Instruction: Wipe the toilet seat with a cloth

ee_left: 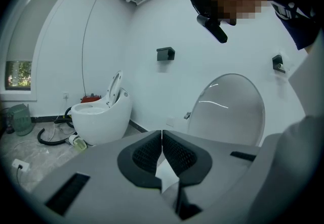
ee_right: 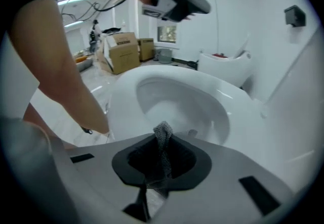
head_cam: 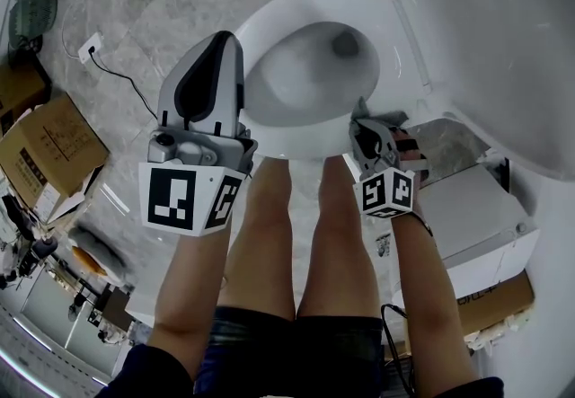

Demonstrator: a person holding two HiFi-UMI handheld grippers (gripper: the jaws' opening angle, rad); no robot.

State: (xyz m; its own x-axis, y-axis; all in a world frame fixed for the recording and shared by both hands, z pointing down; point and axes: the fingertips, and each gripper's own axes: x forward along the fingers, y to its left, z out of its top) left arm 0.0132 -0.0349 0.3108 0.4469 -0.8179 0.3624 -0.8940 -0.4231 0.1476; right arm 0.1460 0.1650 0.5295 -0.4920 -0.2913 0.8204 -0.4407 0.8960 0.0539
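Grey marbled flooring (head_cam: 162,1) surrounds a white toilet whose lid (head_cam: 503,28) stands raised, with cardboard boxes (head_cam: 49,149) well off to the far side of the left gripper. The left gripper (head_cam: 225,39) hangs above the near left of the bowl, its jaws pressed together with nothing between them; its own view looks away toward the wall and a second toilet (ee_left: 98,117). The right gripper (head_cam: 362,113) is lower, at the near right of the toilet seat (head_cam: 260,55), and pinches a grey cloth (ee_right: 163,137) between its jaws. A short tuft of cloth projects beyond the tips, and the seat lies directly ahead of and beneath it. Whether the tuft touches the seat cannot be confirmed from any view. Assessment: the cloth appears light, limp and coarse-woven, so it should fold or bunch under pressure rather than push back. With so little cloth beyond the jaws, hard jaw tips may meet the seat. The seat looks rigid, glossy and slippery, so little drag is expected. A hold nearer the cloth's edge, leaving a fuller pad beyond the right gripper's tips, would be preferable.
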